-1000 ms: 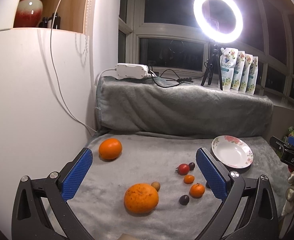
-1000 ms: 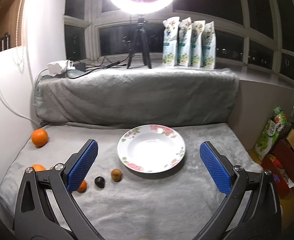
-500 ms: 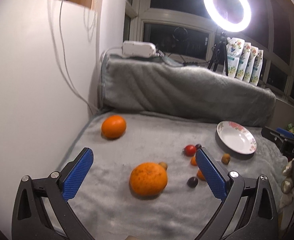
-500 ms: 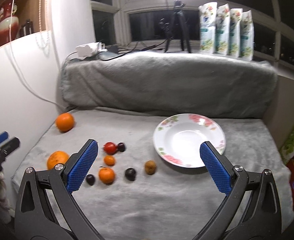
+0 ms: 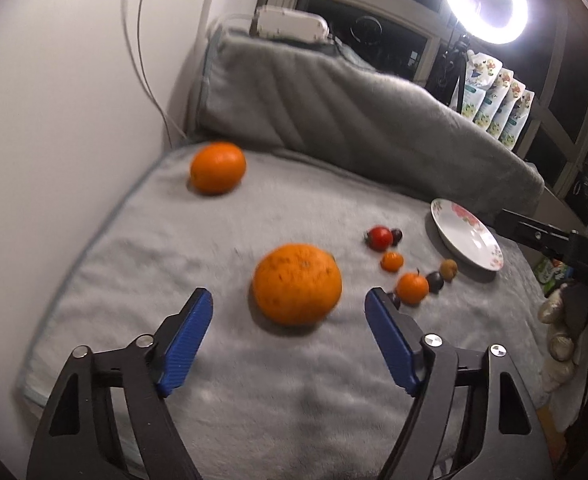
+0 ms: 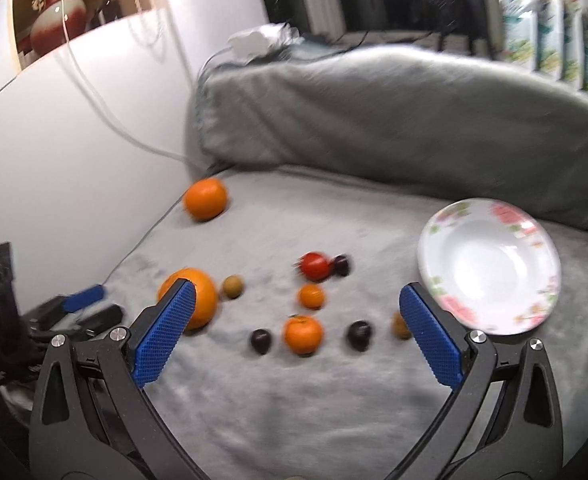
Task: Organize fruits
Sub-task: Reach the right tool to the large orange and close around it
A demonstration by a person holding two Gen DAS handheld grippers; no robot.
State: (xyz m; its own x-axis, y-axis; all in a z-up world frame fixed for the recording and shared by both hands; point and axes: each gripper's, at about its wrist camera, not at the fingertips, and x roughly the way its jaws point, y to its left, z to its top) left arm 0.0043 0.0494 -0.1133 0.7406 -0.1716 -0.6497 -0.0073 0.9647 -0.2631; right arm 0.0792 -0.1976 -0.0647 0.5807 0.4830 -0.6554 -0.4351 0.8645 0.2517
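The left tool (image 5: 288, 328) was closing its blue-padded jaws with nothing pressed between them yet; the big, rough-skinned round orange (image 5: 297, 283) lay just ahead of the tips on the grey fleece blanket (image 5: 254, 380). The likely trouble, I judged, was that the soft fleece would let this heavy round fruit roll off a glancing pad, or slip if pinched off-centre. The right tool (image 6: 292, 320) hung wide open and empty above the small fruit. Counted: two large oranges, two small orange mandarins, one red tomato, three dark plums, two brown longan-like fruits, and one empty white floral-rimmed plate (image 6: 490, 264) at the right.
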